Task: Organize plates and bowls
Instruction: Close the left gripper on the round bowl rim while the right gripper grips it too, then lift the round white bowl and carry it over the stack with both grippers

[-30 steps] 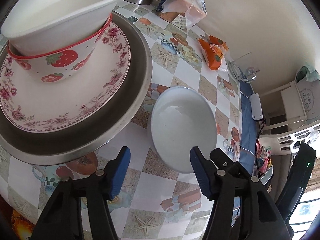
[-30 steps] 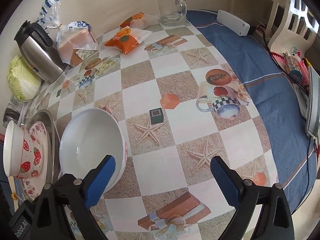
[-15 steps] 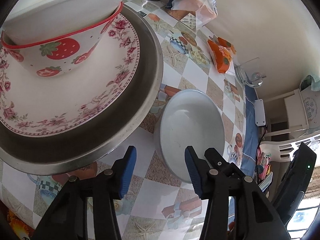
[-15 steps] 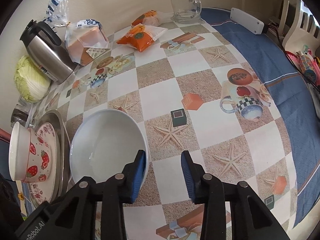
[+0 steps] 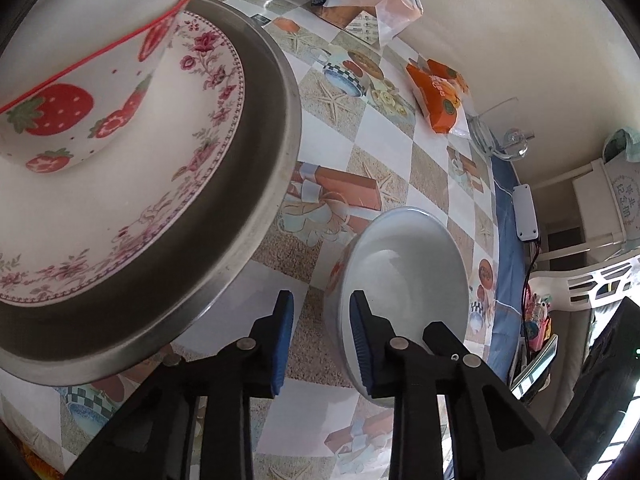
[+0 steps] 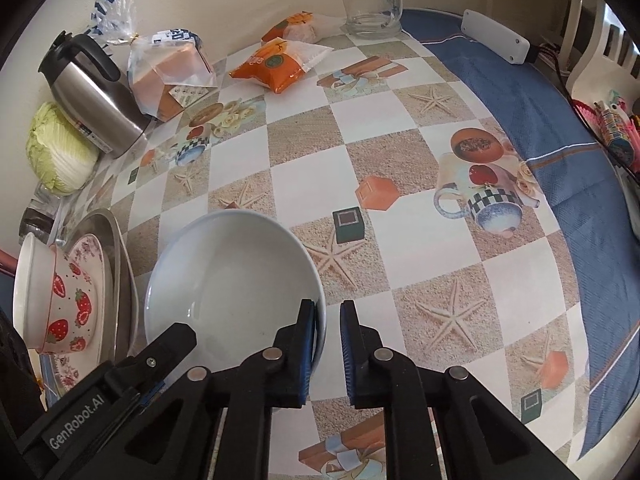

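A home dining table (image 6: 304, 184): patterned oilcloth, kettle (image 6: 90, 92), cabbage (image 6: 58, 150), bagged bread (image 6: 168, 70), glass mug (image 6: 368, 2).

1. The left wrist view looks steeply down along its own fingers (image 5: 358, 336) from close above the table (image 5: 384, 128), beside the metal tray (image 5: 256, 184), facing the far wall edge and the blue-cloth end.
2. The right wrist view looks steeply down from the near edge, a little further off, taking in most of the table (image 6: 304, 184) up to the wall.
3. Both views share the white bowl (image 5: 404, 276) (image 6: 228, 276), seen from opposite sides, the tray stack, the orange packet (image 5: 438, 96) (image 6: 276, 66) and the glass mug (image 6: 370, 2).
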Available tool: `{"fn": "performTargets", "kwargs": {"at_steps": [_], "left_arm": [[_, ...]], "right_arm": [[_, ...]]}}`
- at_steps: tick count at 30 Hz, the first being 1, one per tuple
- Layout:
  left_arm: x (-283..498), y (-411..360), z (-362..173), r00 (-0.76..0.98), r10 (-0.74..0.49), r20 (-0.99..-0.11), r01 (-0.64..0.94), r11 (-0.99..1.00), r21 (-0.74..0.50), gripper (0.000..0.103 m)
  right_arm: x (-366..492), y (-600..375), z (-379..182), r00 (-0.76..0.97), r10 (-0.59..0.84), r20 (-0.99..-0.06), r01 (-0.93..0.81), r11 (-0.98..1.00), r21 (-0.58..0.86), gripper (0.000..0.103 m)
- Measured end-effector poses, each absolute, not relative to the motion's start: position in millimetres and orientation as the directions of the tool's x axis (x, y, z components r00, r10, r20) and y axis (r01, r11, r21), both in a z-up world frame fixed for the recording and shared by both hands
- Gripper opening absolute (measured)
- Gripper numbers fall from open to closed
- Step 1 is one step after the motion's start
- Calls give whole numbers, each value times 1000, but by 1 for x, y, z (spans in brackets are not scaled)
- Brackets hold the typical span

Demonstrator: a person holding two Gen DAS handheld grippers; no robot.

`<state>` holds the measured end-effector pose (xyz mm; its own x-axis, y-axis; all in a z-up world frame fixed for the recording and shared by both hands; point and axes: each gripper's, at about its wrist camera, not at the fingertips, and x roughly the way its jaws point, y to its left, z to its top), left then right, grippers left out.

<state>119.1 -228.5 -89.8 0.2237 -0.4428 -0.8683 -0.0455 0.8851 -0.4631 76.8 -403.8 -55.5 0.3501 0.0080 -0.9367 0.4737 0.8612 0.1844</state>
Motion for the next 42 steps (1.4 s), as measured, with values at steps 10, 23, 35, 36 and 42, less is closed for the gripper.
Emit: {"fn": "performTargets", "kwargs": {"at_steps": [10, 23, 35, 36, 42], "left_arm": [[123, -237, -102, 211, -459, -863, -19, 881, -474, 17], [128, -240, -97, 206, -456, -866, 31, 888, -459, 12], [126, -238, -62, 253, -483, -838, 110, 875, -471, 12], [126, -236, -57, 261, -486, -834, 118, 874, -472, 12], [128, -218, -24, 316, -508, -801, 149, 861, -487, 12]], "right_arm": [[81, -399, -64, 342, 38, -939, 461, 864, 203, 11], [82, -397, -63, 349, 37, -937, 459, 864, 205, 11], [75, -396, -39, 393, 21, -919, 441, 873, 208, 11], [74, -395, -35, 402, 18, -915, 440, 873, 211, 11], [72, -384, -3, 470, 2, -883, 421, 878, 226, 11]]}}
